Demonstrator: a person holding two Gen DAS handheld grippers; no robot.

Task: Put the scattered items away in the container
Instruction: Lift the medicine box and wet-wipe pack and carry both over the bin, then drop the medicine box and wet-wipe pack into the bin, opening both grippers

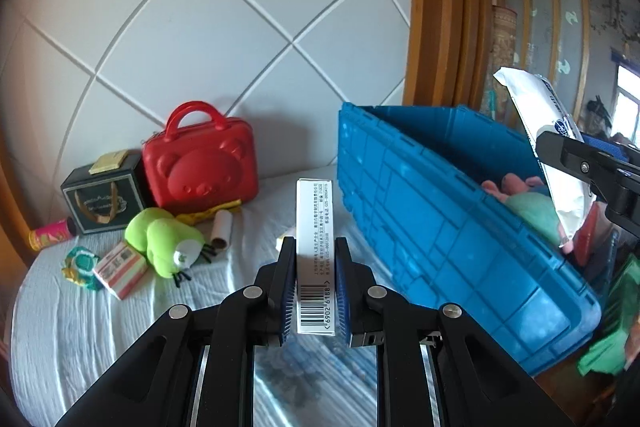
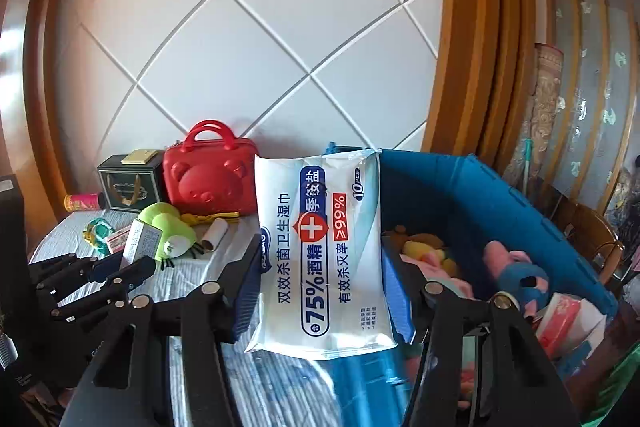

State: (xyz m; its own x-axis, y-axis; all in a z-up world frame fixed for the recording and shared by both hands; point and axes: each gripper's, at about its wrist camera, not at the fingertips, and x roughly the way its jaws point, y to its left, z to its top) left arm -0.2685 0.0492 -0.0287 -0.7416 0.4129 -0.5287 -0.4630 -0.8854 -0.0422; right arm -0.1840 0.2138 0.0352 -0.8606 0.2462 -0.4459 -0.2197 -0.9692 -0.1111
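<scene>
Jaws on both grippers are clamped on items: left gripper (image 1: 315, 279) pinches a slim white barcode box (image 1: 314, 251) upright above the bed (image 1: 80, 327); right gripper (image 2: 320, 291) squeezes a flat wet-wipe pack (image 2: 320, 255) over the near edge of the blue crate (image 1: 420, 227). Neither carried item is in the crate; the box is just left of its wall, the pack is closest to going in.

Partway, by my read. Crate already holds soft toys, a pink one (image 2: 504, 255) and a yellow one (image 2: 424, 247), plus some packets at the right end.

Lying loose on the bed: green plush frog (image 1: 164, 239), striped pink-white box (image 1: 120, 269), cardboard tube (image 1: 222, 229), teal-yellow round thing (image 1: 82, 263), pink can (image 1: 52, 233). Red bear case (image 1: 200, 167) and dark gift box (image 1: 104, 195) stand by the headboard; unclear if those count as clutter.
</scene>
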